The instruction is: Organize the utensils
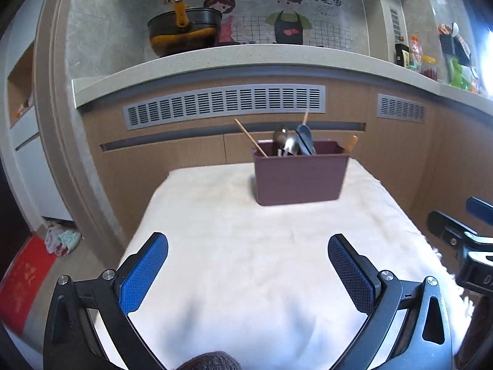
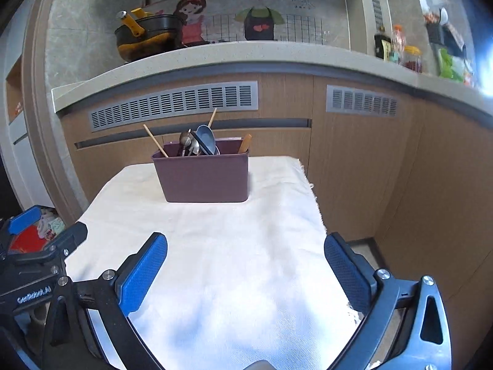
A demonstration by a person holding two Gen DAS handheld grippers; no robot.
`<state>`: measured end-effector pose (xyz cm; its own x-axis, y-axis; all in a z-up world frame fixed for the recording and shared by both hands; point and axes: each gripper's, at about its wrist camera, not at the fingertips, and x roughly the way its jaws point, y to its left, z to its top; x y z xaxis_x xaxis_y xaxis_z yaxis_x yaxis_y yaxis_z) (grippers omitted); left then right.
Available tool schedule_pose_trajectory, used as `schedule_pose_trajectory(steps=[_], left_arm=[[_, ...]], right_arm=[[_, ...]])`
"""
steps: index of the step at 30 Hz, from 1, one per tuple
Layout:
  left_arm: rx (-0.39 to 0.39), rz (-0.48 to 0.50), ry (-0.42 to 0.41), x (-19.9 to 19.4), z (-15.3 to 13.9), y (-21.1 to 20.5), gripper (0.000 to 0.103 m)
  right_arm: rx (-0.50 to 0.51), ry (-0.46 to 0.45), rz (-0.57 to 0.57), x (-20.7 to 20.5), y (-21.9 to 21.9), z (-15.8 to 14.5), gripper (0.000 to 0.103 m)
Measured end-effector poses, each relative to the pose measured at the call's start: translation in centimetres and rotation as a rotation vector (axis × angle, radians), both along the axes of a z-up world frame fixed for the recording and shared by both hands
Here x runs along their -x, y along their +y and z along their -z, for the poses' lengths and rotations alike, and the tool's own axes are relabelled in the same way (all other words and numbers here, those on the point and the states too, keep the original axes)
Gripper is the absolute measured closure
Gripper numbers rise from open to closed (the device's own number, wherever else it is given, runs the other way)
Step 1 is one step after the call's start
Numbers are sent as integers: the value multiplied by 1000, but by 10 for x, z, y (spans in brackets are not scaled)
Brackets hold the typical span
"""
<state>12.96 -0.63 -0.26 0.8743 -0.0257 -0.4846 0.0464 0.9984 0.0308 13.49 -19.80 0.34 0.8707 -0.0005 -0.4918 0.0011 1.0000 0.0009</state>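
A maroon plastic utensil holder [image 1: 300, 174] [image 2: 203, 175] stands at the far end of a table covered with a cream cloth [image 1: 246, 262] [image 2: 215, 262]. Metal spoons [image 1: 285, 141] [image 2: 188, 145], a blue-grey spoon [image 1: 305, 141] [image 2: 205, 138], wooden chopsticks [image 1: 250, 138] [image 2: 155, 140] and an orange-handled utensil [image 1: 351, 143] [image 2: 245, 143] stick out of it. My left gripper [image 1: 248, 246] hovers over the near cloth, open, with nothing between its blue pads. My right gripper [image 2: 245, 245] is likewise open and empty, well short of the holder.
A kitchen counter [image 1: 246, 58] runs behind the table, with a dark pot [image 1: 185, 30] at the left and bottles and jars [image 1: 416, 55] at the right. Wood-fronted cabinets with grey vents [image 1: 225, 104] stand below it. The cloth's frayed right edge [image 2: 314, 197] marks the table's side.
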Motion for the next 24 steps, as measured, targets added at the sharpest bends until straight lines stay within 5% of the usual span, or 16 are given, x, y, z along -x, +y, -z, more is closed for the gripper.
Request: schedule_pose_trajectory(steps=[24], left_arm=[[43,9,11,18,-11,5,0]], right_arm=[[11,17,4,9,-2,6,0]])
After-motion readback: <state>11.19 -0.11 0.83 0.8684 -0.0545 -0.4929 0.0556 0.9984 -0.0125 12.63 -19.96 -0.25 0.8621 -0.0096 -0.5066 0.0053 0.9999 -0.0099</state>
